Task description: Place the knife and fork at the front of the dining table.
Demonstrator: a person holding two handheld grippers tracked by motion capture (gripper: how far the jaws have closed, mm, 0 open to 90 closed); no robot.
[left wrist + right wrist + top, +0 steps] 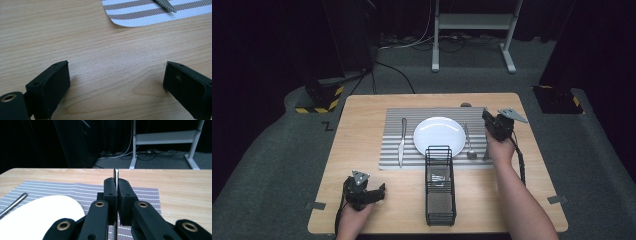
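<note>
**Utensil pinched over the mat's right edge**

A thin metal utensil is being pinched edge-on in the right claw, jaws pressed together on it, above the right edge of the striped placemat; which utensil cannot be told. The left claw is being held spread, with nothing between its jaws, over bare table near the front left corner. A knife, plate and spoon are lying on the placemat; a wire basket is standing at the front edge.

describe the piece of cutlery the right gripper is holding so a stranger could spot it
Start at the striped placemat with the white plate on the wooden table. Just right of the spoon, near the mat's right edge, a thin metal utensil is clamped in the right gripper. Unlike its neighbours, it is gripped, its handle end poking past the jaws.
</note>
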